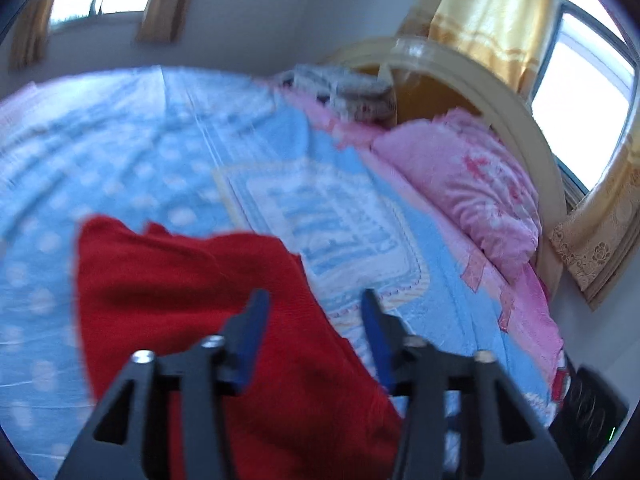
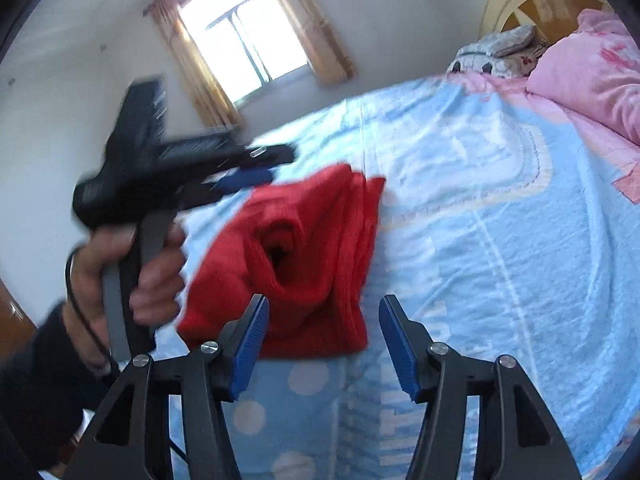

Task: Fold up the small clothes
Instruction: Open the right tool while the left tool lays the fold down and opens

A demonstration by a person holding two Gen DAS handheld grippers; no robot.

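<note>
A folded red knitted garment is lying on the light-blue dotted bedsheet, near both grippers; left gripper and right gripper are hovering with jaws apart, gripping nothing.

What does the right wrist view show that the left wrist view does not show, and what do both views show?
Only the right wrist view shows the person's hand holding the left gripper from the side, and the tube-like opening of the red garment.

Only the left wrist view shows the yellow curtain and a black device beside the bed.

Both show the red garment lying on the blue bed cover, the pink quilt, the headboard, and open jaws holding nothing.
</note>
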